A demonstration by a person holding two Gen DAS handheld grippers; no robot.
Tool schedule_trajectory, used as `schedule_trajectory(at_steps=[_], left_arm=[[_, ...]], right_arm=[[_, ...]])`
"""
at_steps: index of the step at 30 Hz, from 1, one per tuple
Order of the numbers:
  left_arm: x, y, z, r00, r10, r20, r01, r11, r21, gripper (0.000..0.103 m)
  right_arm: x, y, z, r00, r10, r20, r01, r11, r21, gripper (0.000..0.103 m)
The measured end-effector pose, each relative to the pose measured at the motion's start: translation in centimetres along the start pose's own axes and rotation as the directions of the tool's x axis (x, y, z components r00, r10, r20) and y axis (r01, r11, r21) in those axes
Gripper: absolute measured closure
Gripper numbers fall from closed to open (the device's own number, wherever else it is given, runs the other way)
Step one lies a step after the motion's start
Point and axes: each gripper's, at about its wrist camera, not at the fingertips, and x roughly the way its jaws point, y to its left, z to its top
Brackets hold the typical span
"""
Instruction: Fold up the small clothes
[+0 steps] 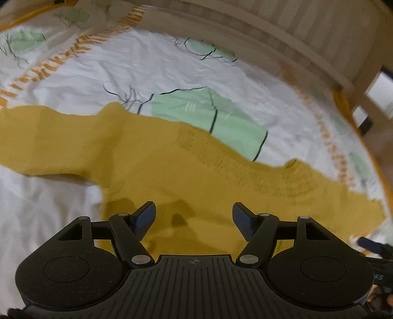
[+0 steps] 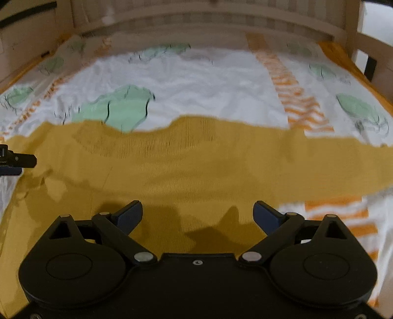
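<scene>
A mustard-yellow knit sweater (image 1: pixel 152 166) lies spread flat on the bed, sleeves stretched out left and right; it also fills the middle of the right wrist view (image 2: pixel 196 166). My left gripper (image 1: pixel 194 211) is open and empty, hovering just above the sweater's body. My right gripper (image 2: pixel 197 211) is open and empty above the sweater near its right sleeve. The tip of the right gripper shows at the right edge of the left wrist view (image 1: pixel 371 244), and the left gripper's tip shows at the left edge of the right wrist view (image 2: pixel 17 160).
The bed has a white sheet (image 1: pixel 152 63) with green leaf prints and orange striped bands (image 2: pixel 297 98). A pale wooden slatted headboard (image 2: pixel 196 22) runs along the far side, with a bed post (image 1: pixel 363 98) at the right.
</scene>
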Motion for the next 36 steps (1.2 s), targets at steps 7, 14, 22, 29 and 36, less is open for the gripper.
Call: schedule_trajectory(at_steps=[7,14,22,29,36], left_arm=[[2.2,-1.5,0.9,0.992,0.128,-0.016,-0.123,0.978,0.165,0.035],[3.2,-1.3,0.2,0.986,0.159,-0.057,-0.14,0.959,0.248,0.035],[3.7,0.9,0.9,0.981,0.163,-0.108,-0.147,0.979,0.141,0.035],[4.1,2.4,1.1,0.98,0.118,-0.16,-0.115,0.993,0.03,0.035],[4.3,2.4,1.2,0.979,0.116,-0.168,-0.114,0.993,0.021,0.035]], right_arm=[[2.6,1.3,3.5,0.994,0.076,0.081,-0.065,0.99,-0.124,0.0],[6.3,4.5,7.0,0.968,0.233,0.092,-0.202,0.942,-0.267,0.0],[11.0,7.7,9.1,0.94,0.341,-0.018,-0.319,0.856,-0.407,0.001],[15.4,8.7,8.8,0.943,0.292,-0.156,-0.331,0.809,-0.485,0.025],[15.8,8.3,8.5,0.937,0.302,-0.178,-0.35,0.772,-0.531,0.016]])
